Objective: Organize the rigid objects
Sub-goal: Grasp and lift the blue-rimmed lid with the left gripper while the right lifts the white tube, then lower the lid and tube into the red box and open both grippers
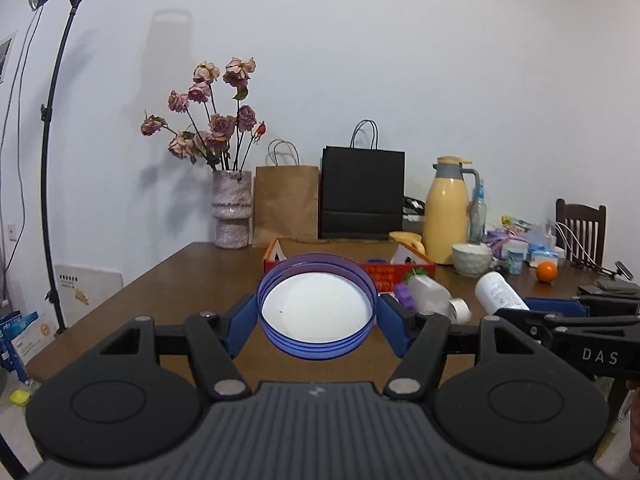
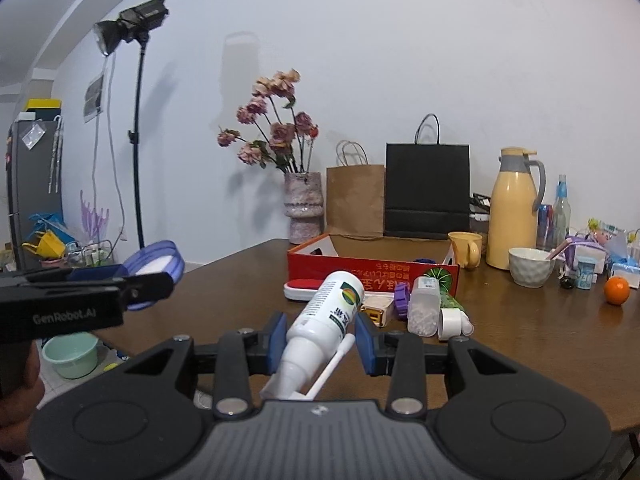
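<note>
Closest to the right wrist lens, the right gripper (image 2: 321,338) pinches a white spray bottle (image 2: 320,326) between its blue pads (image 2: 277,340). Its long axis runs away from the camera and leans right: the nozzle end and thin white tube point back at the lens, while the flat base points far and up toward the red cardboard box (image 2: 372,270). Smooth glossy plastic forms its body, with a printed label.

On the other side, the left gripper (image 1: 318,320) clamps a round lid (image 1: 317,305) by its rim, both blue pads (image 1: 240,326) pressed to its sides. That lid is a shallow disc with a translucent, ribbed blue-purple edge and a white face, tilted so the face looks at the camera. Both objects are held above the brown wooden table (image 2: 240,280).

Lying on the table in front of the box are a frosted jar (image 2: 422,308) of white pellets with a purple cap (image 2: 401,300), a small white cylinder (image 2: 450,322), and a cream-coloured block (image 2: 378,310). Only the right view shows the bottle's label, the cream block and a flat red-and-white case (image 2: 302,290) against the box; the left view shows the lid's full white face and the bottle merely as a white cylinder at the right, beside the right gripper's black body. Far back stand a ribbed stone vase (image 1: 232,210) of dried roses, a brown paper bag (image 1: 286,204), a black bag (image 1: 362,194) and a yellow thermos (image 1: 446,212).
</note>
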Demonstrator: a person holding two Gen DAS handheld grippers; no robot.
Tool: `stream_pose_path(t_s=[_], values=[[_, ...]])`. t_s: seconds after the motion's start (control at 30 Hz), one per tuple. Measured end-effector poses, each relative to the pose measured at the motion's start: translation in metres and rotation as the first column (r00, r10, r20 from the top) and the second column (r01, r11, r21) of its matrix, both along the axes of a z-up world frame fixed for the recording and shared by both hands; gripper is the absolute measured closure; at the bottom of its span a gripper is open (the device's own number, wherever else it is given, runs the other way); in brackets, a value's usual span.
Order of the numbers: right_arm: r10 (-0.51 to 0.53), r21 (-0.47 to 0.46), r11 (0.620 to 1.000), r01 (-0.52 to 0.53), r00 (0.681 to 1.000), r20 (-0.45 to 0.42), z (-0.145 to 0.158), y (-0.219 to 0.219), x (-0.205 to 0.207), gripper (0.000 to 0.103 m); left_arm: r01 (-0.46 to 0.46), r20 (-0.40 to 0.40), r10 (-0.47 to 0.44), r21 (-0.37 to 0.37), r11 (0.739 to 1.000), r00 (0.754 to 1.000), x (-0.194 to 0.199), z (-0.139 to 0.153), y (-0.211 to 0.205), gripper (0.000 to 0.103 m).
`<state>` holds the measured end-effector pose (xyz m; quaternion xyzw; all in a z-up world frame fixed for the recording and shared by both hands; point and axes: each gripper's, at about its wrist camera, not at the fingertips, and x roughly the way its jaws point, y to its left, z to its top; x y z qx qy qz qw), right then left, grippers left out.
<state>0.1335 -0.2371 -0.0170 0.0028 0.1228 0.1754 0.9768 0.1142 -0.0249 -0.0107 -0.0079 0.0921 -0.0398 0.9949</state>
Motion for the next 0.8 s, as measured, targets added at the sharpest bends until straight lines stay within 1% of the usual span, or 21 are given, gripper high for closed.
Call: stream_pose_path(t_s=[0.1,0.2,0.37,0.4,0.47,0.53,0.57,0.63,0.7,0.73,0.77,0.8], values=[[-0.002,0.002,1.000,0.002,1.000,-0.008,0.008,-0.004,0.040,0.066,0.026,-0.012,-0.026,-0.009,1.000,1.000,0.041,0.009,0.000,0.037],[0.027,0.000,1.000,-0.027,0.999,-0.017,0.023,-0.008,0.088,0.066,0.066,-0.046,-0.067,-0.027,0.997,0.997,0.096,0.022,0.000,0.037],[0.086,0.013,0.996,-0.085,0.994,-0.067,0.060,-0.017,0.191,0.066,0.120,-0.096,-0.121,-0.018,0.993,0.988,0.205,0.054,-0.001,0.037],[0.094,0.015,0.996,-0.093,0.992,-0.087,0.067,-0.018,0.214,0.066,0.144,-0.127,-0.144,-0.012,0.990,0.981,0.234,0.060,-0.003,0.037],[0.121,0.016,0.993,-0.120,0.983,-0.140,0.080,-0.019,0.267,0.066,0.161,-0.180,-0.161,-0.015,0.987,0.970,0.281,0.067,-0.005,0.037],[0.137,0.036,0.991,-0.133,0.964,-0.228,0.088,-0.019,0.330,0.066,0.169,-0.268,-0.172,-0.034,0.985,0.948,0.341,0.070,-0.008,0.037],[0.136,0.049,0.991,-0.128,0.956,-0.260,0.089,-0.018,0.354,0.066,0.163,-0.301,-0.169,-0.045,0.986,0.938,0.365,0.069,-0.009,0.037],[0.121,0.036,0.993,-0.116,0.932,-0.341,0.083,-0.012,0.417,0.067,0.164,-0.383,-0.170,-0.049,0.985,0.908,0.425,0.060,-0.011,0.037],[0.085,0.001,0.996,-0.093,0.910,-0.406,0.071,-0.004,0.467,0.066,0.139,-0.448,-0.142,-0.040,0.990,0.883,0.478,0.043,-0.010,0.037],[0.059,-0.023,0.997,-0.076,0.899,-0.434,0.060,0.000,0.494,0.066,0.099,-0.476,-0.105,-0.038,0.994,0.873,0.506,0.032,-0.008,0.037],[0.033,-0.037,0.998,-0.056,0.887,-0.461,0.048,0.003,0.514,0.066,0.081,-0.493,-0.087,-0.033,0.996,0.866,0.524,0.022,-0.007,0.037],[0.014,-0.050,0.998,-0.044,0.870,-0.493,0.036,0.005,0.534,0.066,0.090,-0.511,-0.093,-0.030,0.995,0.855,0.542,0.012,-0.006,0.037]])
